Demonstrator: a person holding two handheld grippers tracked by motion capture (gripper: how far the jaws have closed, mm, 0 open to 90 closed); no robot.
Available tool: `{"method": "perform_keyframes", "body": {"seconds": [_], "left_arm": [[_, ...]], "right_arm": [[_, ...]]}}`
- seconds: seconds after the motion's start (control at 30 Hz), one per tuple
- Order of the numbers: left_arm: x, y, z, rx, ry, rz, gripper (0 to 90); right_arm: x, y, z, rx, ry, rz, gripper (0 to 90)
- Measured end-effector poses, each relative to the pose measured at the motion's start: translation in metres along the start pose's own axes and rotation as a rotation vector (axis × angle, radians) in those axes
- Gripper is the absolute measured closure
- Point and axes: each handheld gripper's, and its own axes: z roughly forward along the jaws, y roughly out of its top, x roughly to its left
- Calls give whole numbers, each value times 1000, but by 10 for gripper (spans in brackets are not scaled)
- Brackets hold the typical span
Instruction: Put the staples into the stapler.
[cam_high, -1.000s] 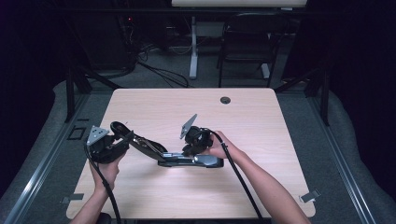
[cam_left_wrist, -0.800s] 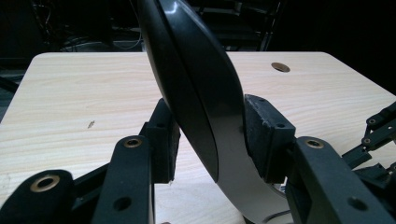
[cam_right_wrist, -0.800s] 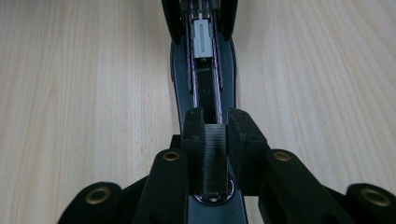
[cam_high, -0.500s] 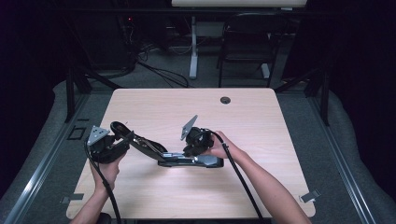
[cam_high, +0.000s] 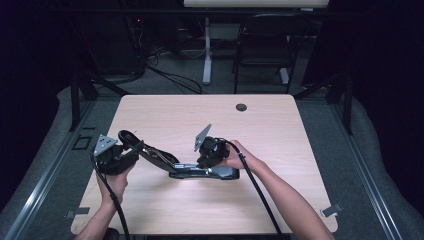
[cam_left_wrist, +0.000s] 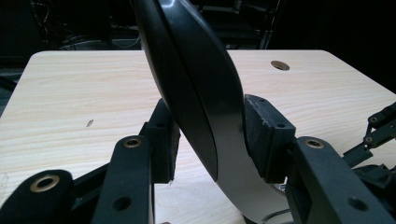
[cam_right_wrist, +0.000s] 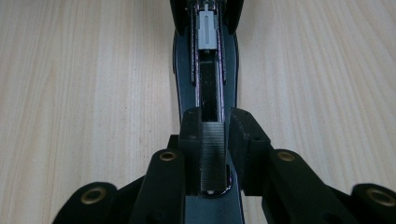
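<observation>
A stapler (cam_high: 200, 170) lies opened on the bench (cam_high: 260, 125). Its raised lid (cam_left_wrist: 196, 88) is clamped in the left gripper (cam_high: 131, 151). A staple strip (cam_right_wrist: 212, 154) is pinched by the right gripper (cam_right_wrist: 212, 140), whose fingers have just been easing apart, directly over the magazine channel (cam_right_wrist: 208, 88) and in line with it.

Light wood table (cam_high: 300, 150), bare grain, rounded corners. Round dark grommet hole (cam_high: 241, 107) near the far edge, right of centre. Small dark mark (cam_left_wrist: 89, 122) on the tabletop in the left gripper view. Beyond the table: dark chair (cam_high: 262, 50), white desk leg (cam_high: 207, 50), loose cables (cam_high: 170, 75) on grey floor (cam_high: 350, 145).
</observation>
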Motion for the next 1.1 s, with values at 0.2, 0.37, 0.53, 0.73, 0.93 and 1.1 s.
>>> {"method": "perform_keyframes", "body": {"seconds": [0.2, 0.37, 0.53, 0.73, 0.93, 1.1], "left_arm": [[0, 0, 0, -1, -1, 0, 572], [0, 0, 0, -1, 0, 0, 571], [0, 0, 0, 0, -1, -1, 571], [0, 0, 0, 1, -2, 0, 572], [0, 0, 0, 3, -1, 0, 571], [0, 0, 0, 3, -2, 0, 571]], "right_arm": [[0, -1, -1, -1, -2, 7, 749], [0, -2, -1, -4, 9, 9, 775], [0, -2, -1, -5, 7, 4, 777], [-1, -4, -2, -12, 14, 7, 780], [-3, -5, -2, -29, 25, 9, 780], [-5, -7, -2, -47, 42, 5, 780]]}}
